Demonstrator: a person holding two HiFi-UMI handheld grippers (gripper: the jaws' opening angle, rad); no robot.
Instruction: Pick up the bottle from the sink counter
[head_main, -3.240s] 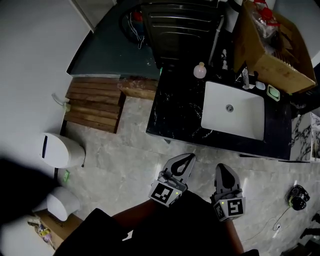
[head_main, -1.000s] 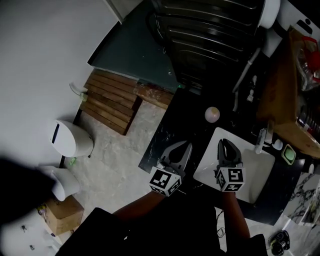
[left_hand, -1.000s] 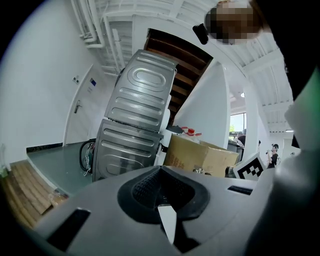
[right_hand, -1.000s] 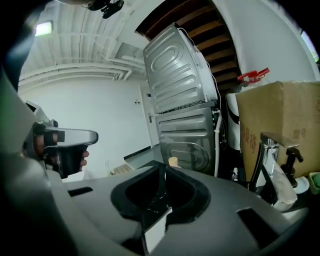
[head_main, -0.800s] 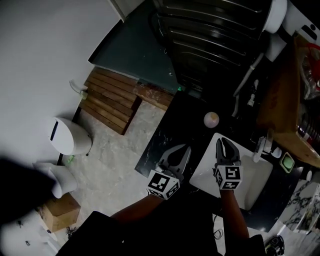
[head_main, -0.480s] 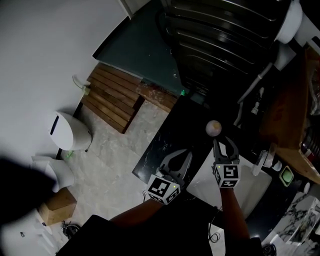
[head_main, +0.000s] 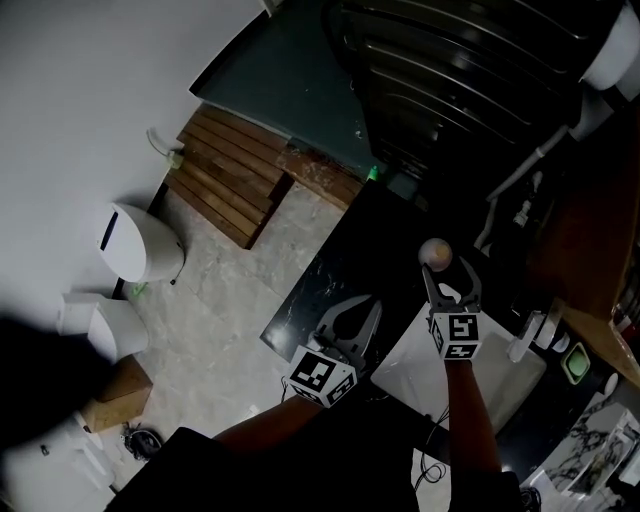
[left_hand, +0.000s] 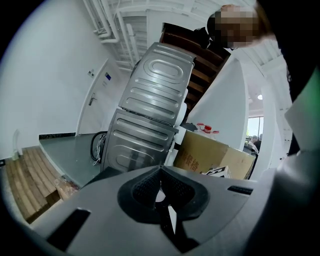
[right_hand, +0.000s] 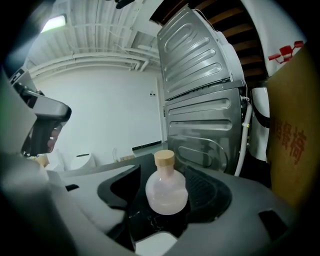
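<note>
1. The bottle (right_hand: 166, 192), pale and round with a light wooden-coloured cap, stands upright on the black counter (head_main: 330, 280), near the corner of the white sink (head_main: 430, 370).
2. The right gripper (head_main: 450, 275) has just been opening its jaws. They now stand wide apart, with the bottle between them, and the pads do not press on it.
3. The left gripper (head_main: 370, 308) hangs over the counter edge, beside the sink. Its jaws are closed together and hold nothing.
</note>
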